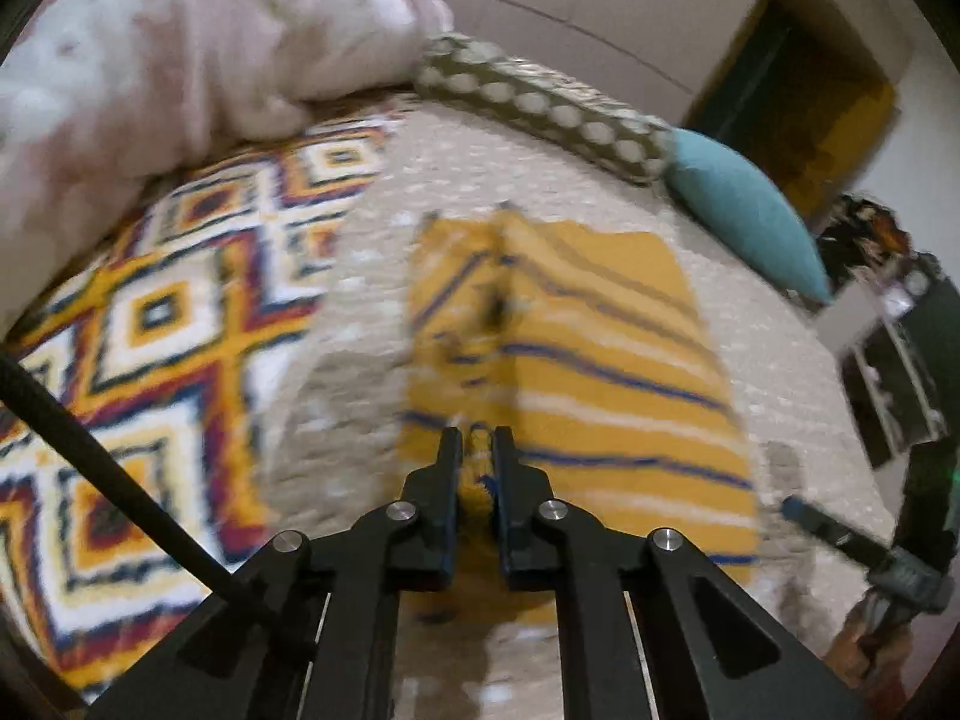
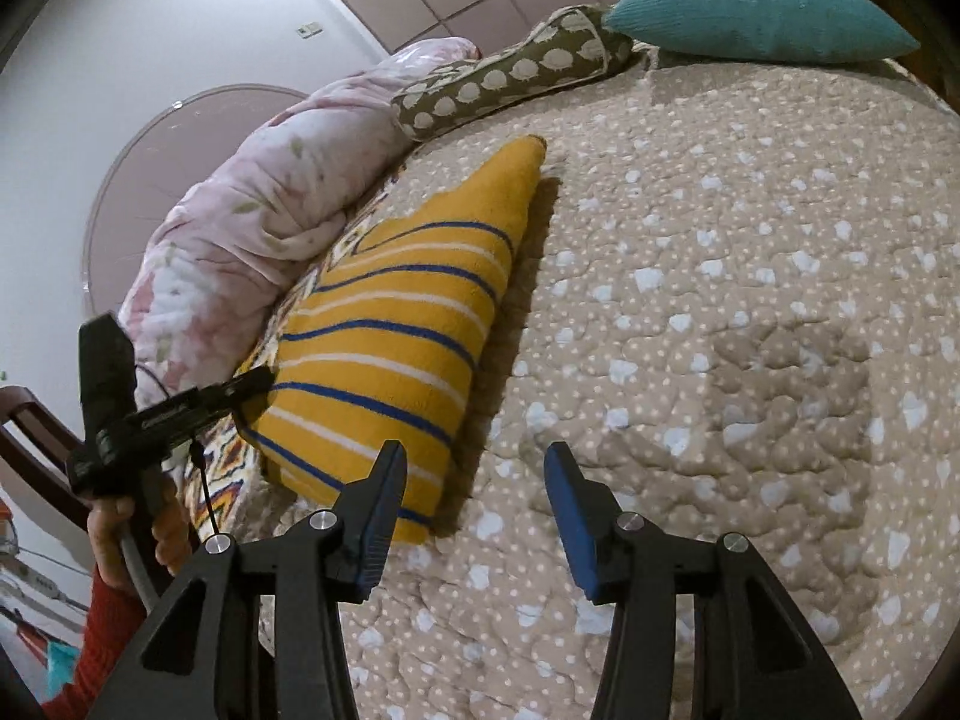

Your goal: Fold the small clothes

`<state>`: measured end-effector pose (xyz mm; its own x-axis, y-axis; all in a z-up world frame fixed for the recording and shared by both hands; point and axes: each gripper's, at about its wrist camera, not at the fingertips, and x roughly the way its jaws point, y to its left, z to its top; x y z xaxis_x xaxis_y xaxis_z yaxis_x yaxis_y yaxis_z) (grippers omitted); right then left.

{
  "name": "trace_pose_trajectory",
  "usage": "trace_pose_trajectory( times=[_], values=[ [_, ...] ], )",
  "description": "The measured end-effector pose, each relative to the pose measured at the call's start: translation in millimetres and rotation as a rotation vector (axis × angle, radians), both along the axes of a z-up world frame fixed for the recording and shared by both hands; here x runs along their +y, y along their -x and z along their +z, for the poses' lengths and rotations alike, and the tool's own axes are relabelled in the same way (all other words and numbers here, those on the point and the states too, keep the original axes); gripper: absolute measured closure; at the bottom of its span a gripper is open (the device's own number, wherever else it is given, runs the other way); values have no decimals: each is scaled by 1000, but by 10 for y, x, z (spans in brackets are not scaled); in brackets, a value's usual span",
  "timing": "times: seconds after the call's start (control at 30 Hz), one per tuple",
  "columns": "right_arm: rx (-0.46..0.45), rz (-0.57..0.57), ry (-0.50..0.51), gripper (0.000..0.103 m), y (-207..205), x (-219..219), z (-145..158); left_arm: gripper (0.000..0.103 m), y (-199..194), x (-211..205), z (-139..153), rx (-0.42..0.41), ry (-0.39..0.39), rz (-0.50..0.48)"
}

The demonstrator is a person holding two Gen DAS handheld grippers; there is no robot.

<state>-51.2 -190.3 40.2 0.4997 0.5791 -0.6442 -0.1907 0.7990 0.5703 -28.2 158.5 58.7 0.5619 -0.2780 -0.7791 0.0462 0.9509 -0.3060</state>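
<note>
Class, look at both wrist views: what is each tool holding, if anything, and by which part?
The left tool is shut on the yellow striped garment, pinching its near edge. The right tool is open and holds nothing.

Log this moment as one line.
left gripper: shut on striped garment | right gripper: open, empty | garment: lifted over bedspread

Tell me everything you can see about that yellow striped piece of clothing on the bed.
The yellow striped garment looks like soft fleecy knit, mustard with thin blue and white stripes. It lies on the beige spotted bedspread, partly folded: in the right wrist view one side lifts off the bed in a raised fold. The left gripper is shut on its near edge. The right gripper hangs open beside it, not touching. Its far edge reaches toward a patterned blanket.
</note>
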Motion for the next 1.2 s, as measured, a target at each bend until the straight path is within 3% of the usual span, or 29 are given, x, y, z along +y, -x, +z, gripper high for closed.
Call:
trace_pose_trajectory(
  times=[0.07,0.13,0.27,0.3,0.43,0.57,0.67,0.73,0.8,0.93,1.03,1.2],
  values=[
    [10,9,-48,36,-101,28,-55,93,-14,92,-150,39,9,2],
    [36,11,-92,35,-259,106,-148,93,-12,110,-186,41,25,2],
    [116,-3,-167,35,-537,203,-398,90,24,104,-71,5,44,-6],
    [134,-6,-198,35,-587,212,-452,84,60,126,-19,-9,61,1],
    [123,6,-217,32,-635,235,-478,40,114,239,177,-87,152,31],
    [122,14,-239,29,-661,231,-541,37,-174,105,242,-92,165,-6],
    [109,21,-240,29,-645,213,-547,37,-499,-201,92,-20,119,-101],
    [105,30,-241,29,-644,209,-553,74,-660,-392,-43,43,88,-159],
    [108,46,-246,30,-635,191,-568,88,-670,-439,-18,38,53,-164],
    [114,85,-248,29,-623,154,-572,89,-495,-125,145,-14,124,-121],
    [91,106,-242,22,-665,231,-552,89,-531,19,-79,34,127,-88],
    [88,150,-236,20,-971,604,-564,84,-605,144,-301,38,244,-52]
  ],
)
